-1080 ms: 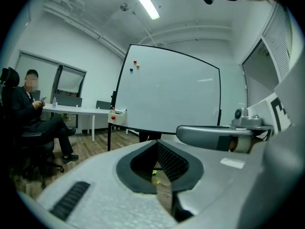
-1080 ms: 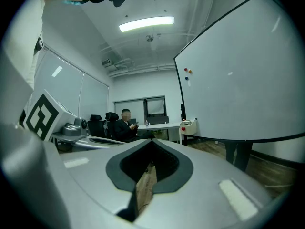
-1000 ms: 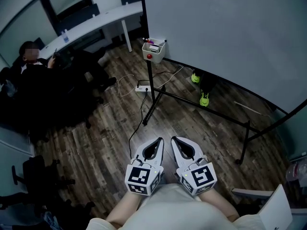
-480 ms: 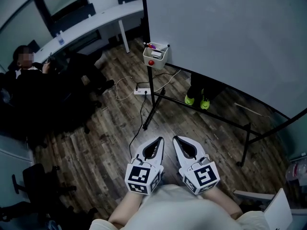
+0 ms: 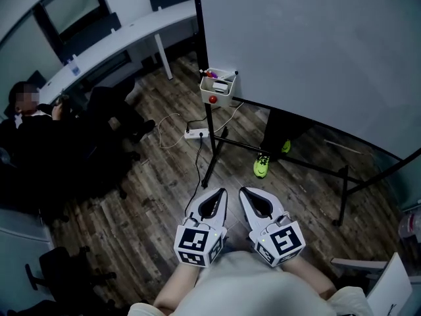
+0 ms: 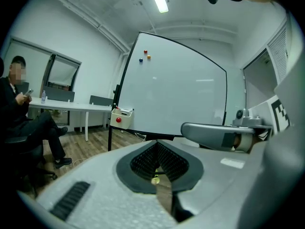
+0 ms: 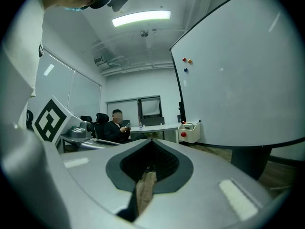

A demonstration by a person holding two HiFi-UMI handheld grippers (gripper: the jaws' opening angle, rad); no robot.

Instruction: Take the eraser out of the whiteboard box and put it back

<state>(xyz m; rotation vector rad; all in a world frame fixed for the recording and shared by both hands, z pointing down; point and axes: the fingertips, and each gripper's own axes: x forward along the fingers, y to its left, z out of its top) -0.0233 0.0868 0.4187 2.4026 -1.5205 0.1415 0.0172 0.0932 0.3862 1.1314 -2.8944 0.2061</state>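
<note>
Left gripper (image 5: 219, 193), right gripper (image 5: 245, 191) low centre of head view, side by side; both jaw pairs pressed together, empty; whiteboard box (image 5: 218, 91) upper centre, at whiteboard (image 5: 316, 45) left edge, well apart from grippers; eraser too small to tell.

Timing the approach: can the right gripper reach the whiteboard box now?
Probably not yet. The right gripper, jaws together, sits close to the person; the whiteboard box hangs at the whiteboard edge, well off across the floor. Nothing stands in between; stepping closer should do.
</note>
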